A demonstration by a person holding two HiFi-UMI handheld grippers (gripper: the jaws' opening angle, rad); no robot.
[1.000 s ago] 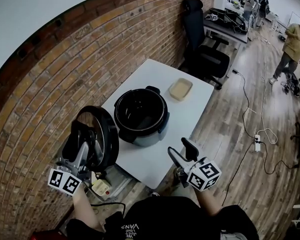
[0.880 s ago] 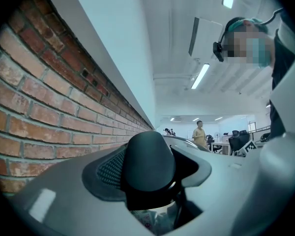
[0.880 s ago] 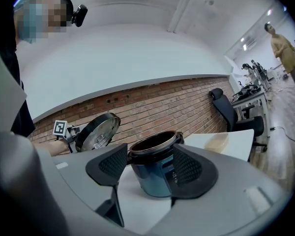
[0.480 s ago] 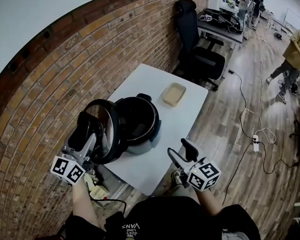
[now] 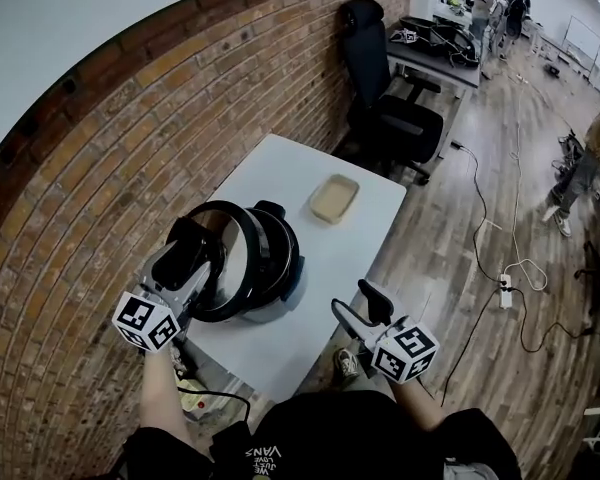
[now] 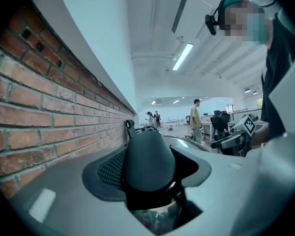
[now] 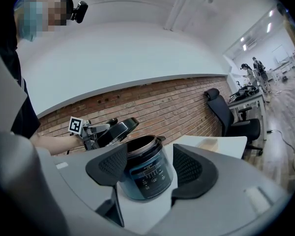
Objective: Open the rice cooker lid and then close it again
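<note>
1. Two hand-held grippers are in play: the left hand-held gripper (image 5: pixel 188 260) is clenched on the dark handle (image 6: pixel 147 163) of the lid (image 5: pixel 230 263), which fills the space between its jaws in the left gripper view
2. That lid is tilted steeply, its black rim leaning over the left side of the rice cooker (image 5: pixel 283 268) and not seated on it; in the right gripper view the pot's mouth shows open under the raised lid
3. One rice cooker stands on the white worktop (image 5: pixel 365 243), towards its near left end, beside the brick wall (image 5: pixel 110 168)
4. Off to the right, the right hand-held gripper (image 5: pixel 360 306) hangs past the worktop's near edge, released, jaws spread with nothing between them, well apart from the cooker
5. Beyond the cooker a shallow beige tray (image 5: pixel 334 198) lies on the worktop, and a black office chair (image 5: pixel 385 78) stands behind its far end
</note>
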